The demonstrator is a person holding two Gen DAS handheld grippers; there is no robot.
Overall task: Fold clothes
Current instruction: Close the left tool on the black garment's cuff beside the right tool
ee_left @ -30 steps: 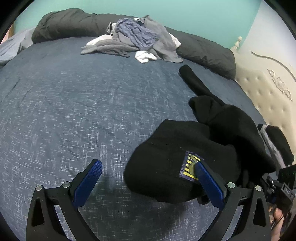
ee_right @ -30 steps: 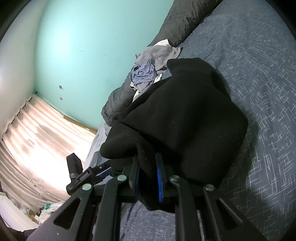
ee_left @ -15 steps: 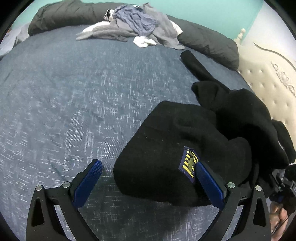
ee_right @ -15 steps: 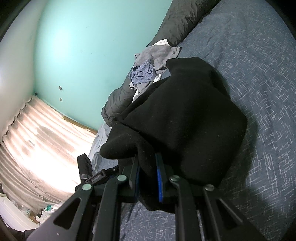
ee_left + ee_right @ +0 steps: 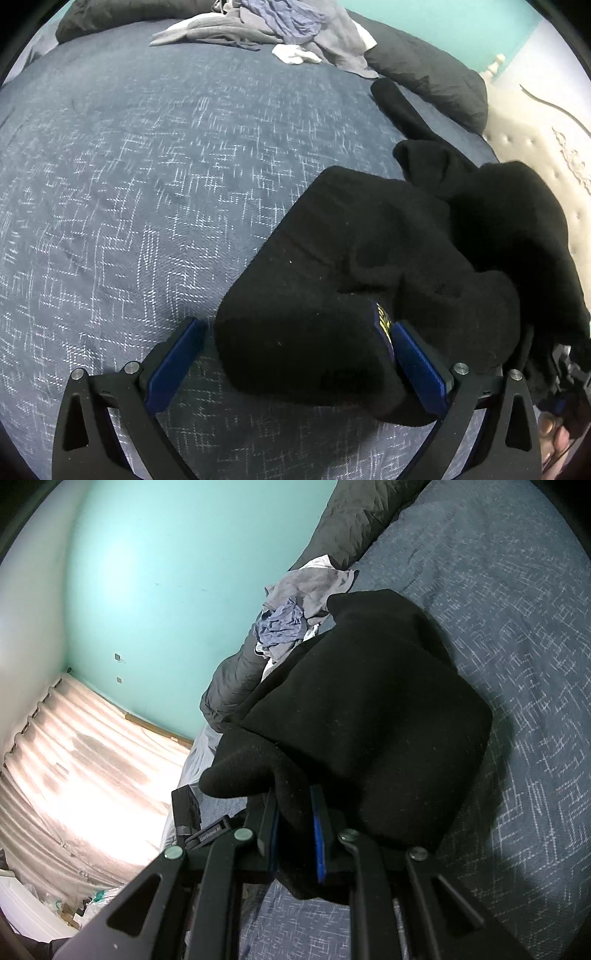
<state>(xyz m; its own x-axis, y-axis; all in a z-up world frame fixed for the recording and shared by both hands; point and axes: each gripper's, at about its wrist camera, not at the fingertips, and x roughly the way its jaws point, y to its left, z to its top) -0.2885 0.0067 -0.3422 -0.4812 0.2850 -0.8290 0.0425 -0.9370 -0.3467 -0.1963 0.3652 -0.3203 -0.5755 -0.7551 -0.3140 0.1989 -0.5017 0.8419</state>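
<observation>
A black fleece garment [image 5: 369,266] lies bunched on the blue bedspread [image 5: 147,184], with a small yellow and purple label [image 5: 382,321] at its near edge. My left gripper [image 5: 295,354] is open, its blue pads wide apart around the garment's near fold. My right gripper [image 5: 295,830] is shut on an edge of the same black garment [image 5: 369,709] and holds it raised off the bed. The left gripper's body shows in the right wrist view [image 5: 199,823].
A pile of grey, blue and white clothes [image 5: 280,29] lies at the far side of the bed against dark pillows [image 5: 424,74]. A cream tufted headboard [image 5: 535,147] is on the right. A teal wall [image 5: 166,572] and a lit curtain [image 5: 74,768] stand beyond.
My left gripper has moved forward and down, so the garment's near fold now sits between its open pads. My right gripper keeps its hold, almost unmoved.
</observation>
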